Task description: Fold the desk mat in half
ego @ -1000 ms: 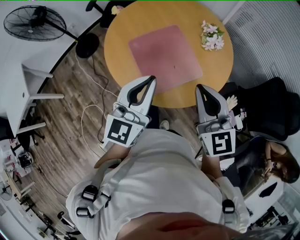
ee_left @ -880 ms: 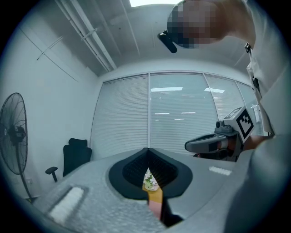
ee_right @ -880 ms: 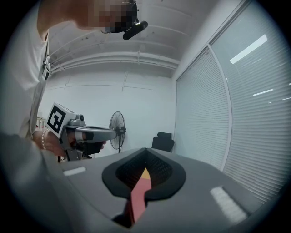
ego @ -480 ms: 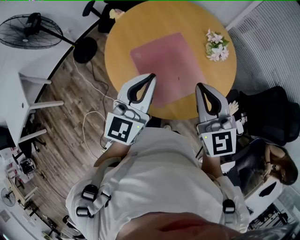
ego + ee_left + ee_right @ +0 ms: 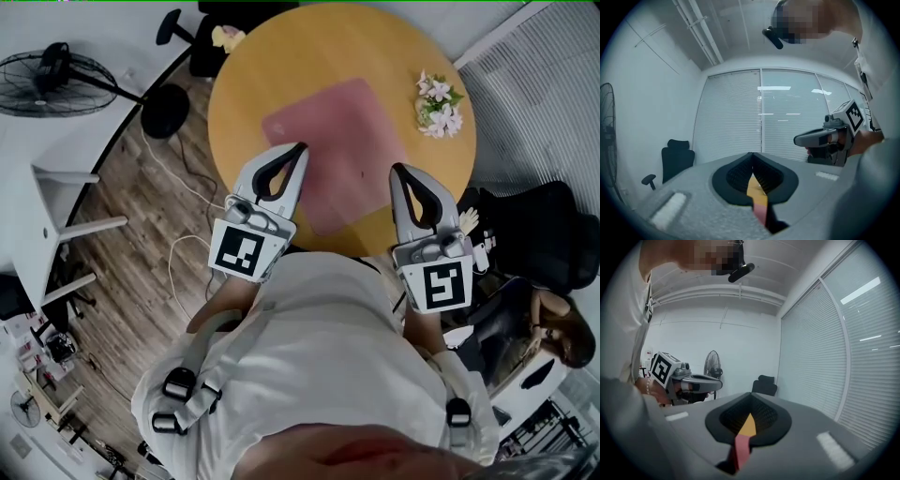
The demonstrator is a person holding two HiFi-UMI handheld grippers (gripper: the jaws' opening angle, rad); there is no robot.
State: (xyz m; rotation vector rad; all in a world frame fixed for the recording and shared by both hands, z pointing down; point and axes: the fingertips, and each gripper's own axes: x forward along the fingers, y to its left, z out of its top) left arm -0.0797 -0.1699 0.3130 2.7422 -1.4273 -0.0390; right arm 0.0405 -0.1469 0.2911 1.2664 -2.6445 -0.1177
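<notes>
A wood-plank floor (image 5: 131, 234) carries a round orange tabletop (image 5: 244, 84). The pink desk mat (image 5: 347, 141) lies flat and unfolded near the middle of the tabletop, set at a diagonal. A standing fan (image 5: 56, 80) is on the floor to the left, and a white cable (image 5: 183, 253) loops below the tabletop's near edge. A black office chair (image 5: 675, 159) stands by the window blinds (image 5: 759, 117); only the gripper views show those blinds and the room's walls.

The left tongs (image 5: 302, 146) are clenched with nothing in them, their tip over the mat's near-left edge in the head view. The right tongs (image 5: 396, 169) are likewise clenched and empty, with their tip by the mat's right corner. Each gripper view shows only a sliver of orange tabletop and pink mat through the slit below the closed tips. A small bunch of pale flowers (image 5: 438, 101) sits on the tabletop's right side, apart from the mat.
</notes>
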